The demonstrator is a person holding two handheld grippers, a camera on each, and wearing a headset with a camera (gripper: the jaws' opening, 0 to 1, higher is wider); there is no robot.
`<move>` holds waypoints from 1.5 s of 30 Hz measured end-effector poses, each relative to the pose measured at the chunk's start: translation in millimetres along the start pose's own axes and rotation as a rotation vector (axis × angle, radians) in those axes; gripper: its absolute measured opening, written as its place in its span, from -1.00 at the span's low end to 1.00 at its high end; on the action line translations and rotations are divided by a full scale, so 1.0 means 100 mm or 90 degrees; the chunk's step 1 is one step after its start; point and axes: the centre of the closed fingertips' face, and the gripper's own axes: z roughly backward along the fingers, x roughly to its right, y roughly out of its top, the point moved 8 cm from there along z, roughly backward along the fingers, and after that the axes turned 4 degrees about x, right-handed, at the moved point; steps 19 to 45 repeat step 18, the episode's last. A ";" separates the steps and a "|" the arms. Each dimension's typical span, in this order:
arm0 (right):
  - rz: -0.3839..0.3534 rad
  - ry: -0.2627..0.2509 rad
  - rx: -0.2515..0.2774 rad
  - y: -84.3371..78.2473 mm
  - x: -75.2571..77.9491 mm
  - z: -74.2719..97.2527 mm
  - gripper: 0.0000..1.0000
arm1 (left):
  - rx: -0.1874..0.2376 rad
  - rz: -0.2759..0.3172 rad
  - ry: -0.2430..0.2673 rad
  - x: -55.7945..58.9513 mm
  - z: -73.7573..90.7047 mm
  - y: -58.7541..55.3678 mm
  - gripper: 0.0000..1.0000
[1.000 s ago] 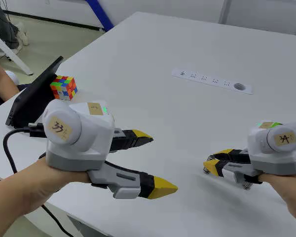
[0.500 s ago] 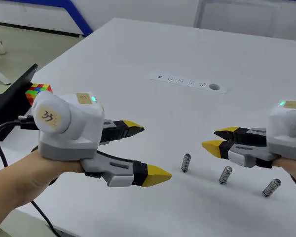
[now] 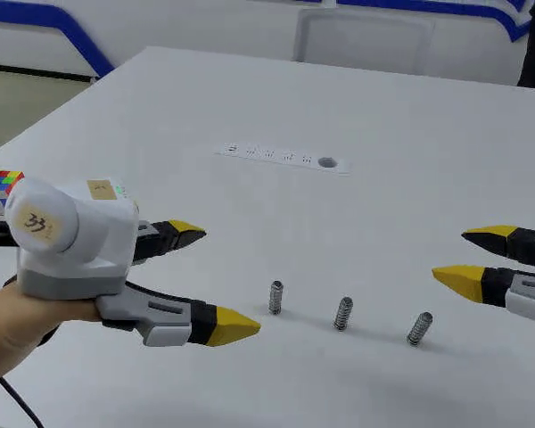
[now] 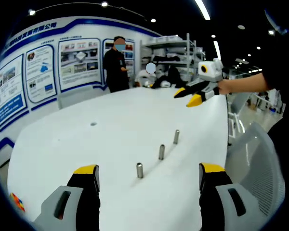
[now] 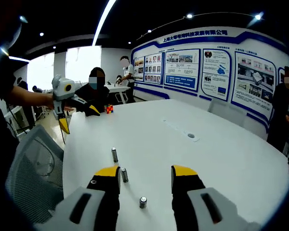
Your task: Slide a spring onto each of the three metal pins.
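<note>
Both tongs spread, nothing gripped, pins standing free!
Head view: left gripper (image 3: 227, 281) gapes wide at the near left and right gripper (image 3: 448, 254) is parted at the right. Between them, three pins (image 3: 342, 313) stand upright in a row on the white table (image 3: 357, 107), looking coil-wrapped. Left gripper view: the row runs ahead between its jaws. Right gripper view: the nearest pin sits between its open jaws.

Left gripper (image 3: 227, 281) yellow-tipped; springs (image 3: 342, 313) silver; table (image 3: 250, 98) white; cube (image 3: 0, 190) multicoloured.
</note>
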 end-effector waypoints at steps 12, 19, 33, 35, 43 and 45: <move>0.031 0.039 -0.026 -0.14 -0.11 0.24 0.25 | 0.010 0.016 0.021 -0.08 0.17 0.06 1.00; 0.042 0.035 -0.036 -0.16 -0.12 0.30 0.34 | -0.003 0.009 0.024 -0.06 0.18 0.05 1.00; 0.042 0.035 -0.036 -0.16 -0.12 0.30 0.34 | -0.003 0.009 0.024 -0.06 0.18 0.05 1.00; 0.042 0.035 -0.036 -0.16 -0.12 0.30 0.34 | -0.003 0.009 0.024 -0.06 0.18 0.05 1.00; 0.042 0.035 -0.036 -0.16 -0.12 0.30 0.34 | -0.003 0.009 0.024 -0.06 0.18 0.05 1.00; 0.042 0.035 -0.036 -0.16 -0.12 0.30 0.34 | -0.003 0.009 0.024 -0.06 0.18 0.05 1.00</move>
